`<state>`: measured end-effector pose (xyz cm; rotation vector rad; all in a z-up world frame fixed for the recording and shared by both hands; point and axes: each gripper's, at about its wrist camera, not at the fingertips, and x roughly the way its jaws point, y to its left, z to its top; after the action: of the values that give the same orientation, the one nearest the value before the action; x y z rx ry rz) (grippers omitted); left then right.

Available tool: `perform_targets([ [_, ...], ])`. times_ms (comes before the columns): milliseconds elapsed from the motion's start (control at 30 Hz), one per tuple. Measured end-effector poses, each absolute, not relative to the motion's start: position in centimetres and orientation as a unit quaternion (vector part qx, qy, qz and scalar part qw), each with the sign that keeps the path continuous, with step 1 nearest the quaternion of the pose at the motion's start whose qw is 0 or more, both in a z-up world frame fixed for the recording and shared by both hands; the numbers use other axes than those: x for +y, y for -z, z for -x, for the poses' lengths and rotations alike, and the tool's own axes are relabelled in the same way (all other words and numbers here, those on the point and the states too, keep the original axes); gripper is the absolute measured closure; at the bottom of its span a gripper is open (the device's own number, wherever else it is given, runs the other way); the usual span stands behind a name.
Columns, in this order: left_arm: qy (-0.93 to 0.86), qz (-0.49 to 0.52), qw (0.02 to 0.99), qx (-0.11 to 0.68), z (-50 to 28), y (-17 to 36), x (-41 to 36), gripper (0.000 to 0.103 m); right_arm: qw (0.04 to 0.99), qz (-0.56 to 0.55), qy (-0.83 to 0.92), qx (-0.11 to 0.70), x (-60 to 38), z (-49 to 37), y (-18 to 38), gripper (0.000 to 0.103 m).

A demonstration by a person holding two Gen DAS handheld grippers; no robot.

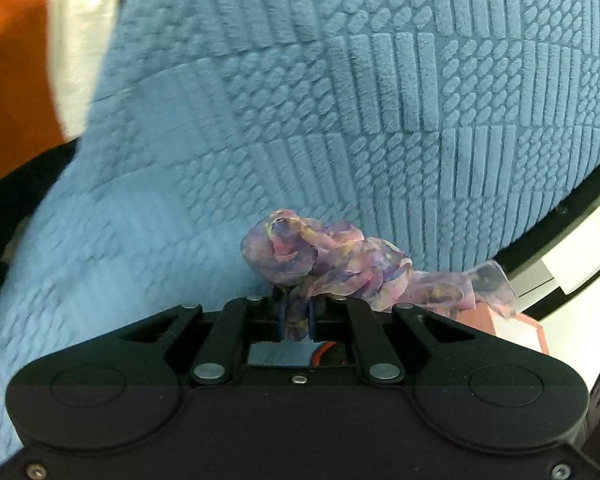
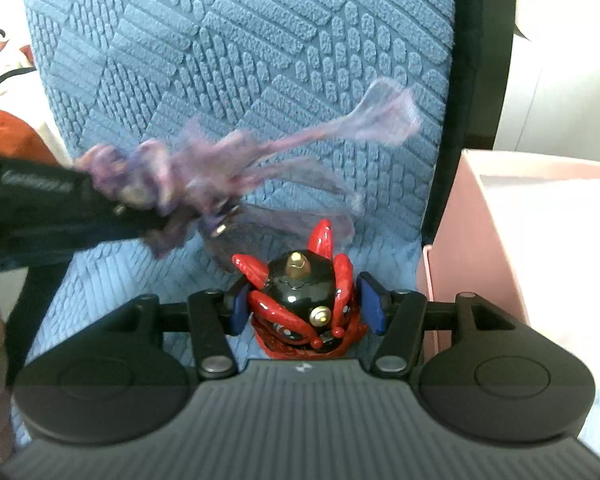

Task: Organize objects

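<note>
My left gripper is shut on a purple and pink sheer scarf, which bunches up just ahead of the fingers over the blue textured cushion. In the right wrist view the same scarf trails, blurred, from the left gripper's black body at the left. My right gripper has its blue pads on either side of a red and black toy figure and is shut on it, above the blue cushion.
A pink open box stands at the right of the cushion; its corner also shows in the left wrist view. A black edge borders the cushion. Orange fabric lies at the far left.
</note>
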<state>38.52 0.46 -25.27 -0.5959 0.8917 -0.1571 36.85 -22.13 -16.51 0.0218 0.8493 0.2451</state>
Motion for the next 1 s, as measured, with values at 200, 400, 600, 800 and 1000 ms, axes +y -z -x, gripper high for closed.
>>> perform_targets([
  [200, 0.024, 0.271, 0.849, 0.452, -36.1, 26.1, 2.9, 0.092, 0.899, -0.015, -0.131, 0.417, -22.4, -35.8, 16.1, 0.045],
  [400, 0.025, 0.281, 0.837, 0.468, -35.5, 25.3, 4.8, 0.07, 0.894, -0.012, -0.129, 0.429, -22.6, -35.7, 16.7, 0.045],
  [600, 0.041, 0.289, 0.834, 0.468, -36.1, 25.0, 4.4, 0.023, 0.889, -0.018, -0.13, 0.438, -22.4, -36.3, 17.7, 0.045],
  [800, 0.063, 0.303, 0.847, 0.432, -35.7, 23.6, 5.0, 0.019, 0.891, -0.015, -0.13, 0.436, -22.3, -36.4, 17.6, 0.045],
  [1000, 0.097, 0.321, 0.847, 0.413, -35.5, 22.9, 4.8, 0.017, 0.89, -0.015, -0.131, 0.436, -22.2, -36.2, 17.6, 0.045],
])
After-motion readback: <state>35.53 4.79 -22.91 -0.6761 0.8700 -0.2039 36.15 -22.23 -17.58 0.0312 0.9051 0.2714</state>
